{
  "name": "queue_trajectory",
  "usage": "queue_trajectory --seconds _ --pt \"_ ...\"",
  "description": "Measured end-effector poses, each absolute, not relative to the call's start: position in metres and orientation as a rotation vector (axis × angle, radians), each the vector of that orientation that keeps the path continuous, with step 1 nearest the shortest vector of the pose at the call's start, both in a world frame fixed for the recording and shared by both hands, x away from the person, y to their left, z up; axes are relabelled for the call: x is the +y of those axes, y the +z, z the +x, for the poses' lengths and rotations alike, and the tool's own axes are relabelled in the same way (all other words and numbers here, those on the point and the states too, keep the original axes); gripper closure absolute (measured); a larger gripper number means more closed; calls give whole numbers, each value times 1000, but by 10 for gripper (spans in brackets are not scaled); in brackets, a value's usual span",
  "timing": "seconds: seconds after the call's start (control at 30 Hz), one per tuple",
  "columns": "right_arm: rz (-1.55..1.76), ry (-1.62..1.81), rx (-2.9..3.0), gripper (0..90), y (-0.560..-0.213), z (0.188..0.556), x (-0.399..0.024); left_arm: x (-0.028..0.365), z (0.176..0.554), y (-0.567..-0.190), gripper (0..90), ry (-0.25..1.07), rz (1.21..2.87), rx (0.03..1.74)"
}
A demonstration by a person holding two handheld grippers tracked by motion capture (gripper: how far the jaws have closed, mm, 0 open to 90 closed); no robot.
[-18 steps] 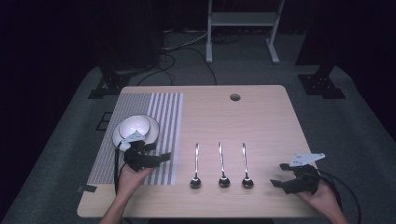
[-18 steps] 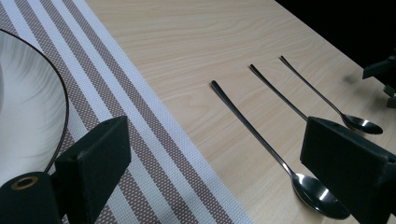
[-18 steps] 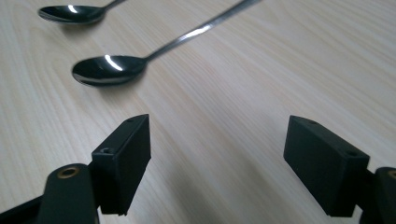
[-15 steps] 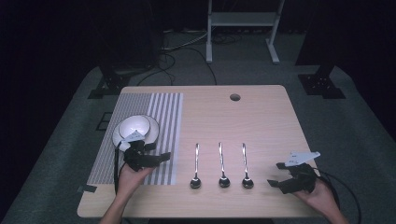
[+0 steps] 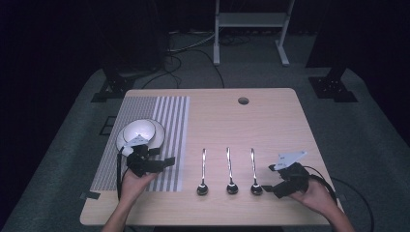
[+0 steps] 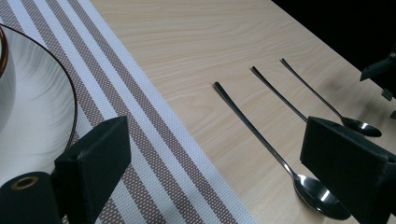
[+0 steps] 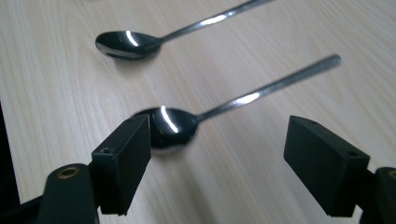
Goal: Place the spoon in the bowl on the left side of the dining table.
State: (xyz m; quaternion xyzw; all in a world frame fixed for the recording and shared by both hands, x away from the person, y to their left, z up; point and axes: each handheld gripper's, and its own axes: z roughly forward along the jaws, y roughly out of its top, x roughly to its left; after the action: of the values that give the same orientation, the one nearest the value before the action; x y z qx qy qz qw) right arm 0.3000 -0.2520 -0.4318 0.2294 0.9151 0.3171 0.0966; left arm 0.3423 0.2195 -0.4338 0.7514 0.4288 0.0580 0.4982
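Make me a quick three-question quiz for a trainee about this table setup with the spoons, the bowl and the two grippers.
1. How many spoons lie on the bare wood of the table?
2. True or false: the bowl sits on the striped placemat.
3. Which spoon is closest to the right gripper: a) the left spoon, b) the middle spoon, c) the right spoon?

Key
1. Three, side by side, bowl ends toward the person.
2. True; it sits on a plate near the left gripper, whose jaws are open and hold nothing.
3. c. In the right gripper view that spoon's bowl end lies just ahead of the open jaws, not gripped.
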Motion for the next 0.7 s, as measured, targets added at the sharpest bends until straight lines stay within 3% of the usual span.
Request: queue_trajectory --seconds 0.7 --pt "379 809 2823 227 -421 318 -175 221 344 -436 76 118 1817 1044"
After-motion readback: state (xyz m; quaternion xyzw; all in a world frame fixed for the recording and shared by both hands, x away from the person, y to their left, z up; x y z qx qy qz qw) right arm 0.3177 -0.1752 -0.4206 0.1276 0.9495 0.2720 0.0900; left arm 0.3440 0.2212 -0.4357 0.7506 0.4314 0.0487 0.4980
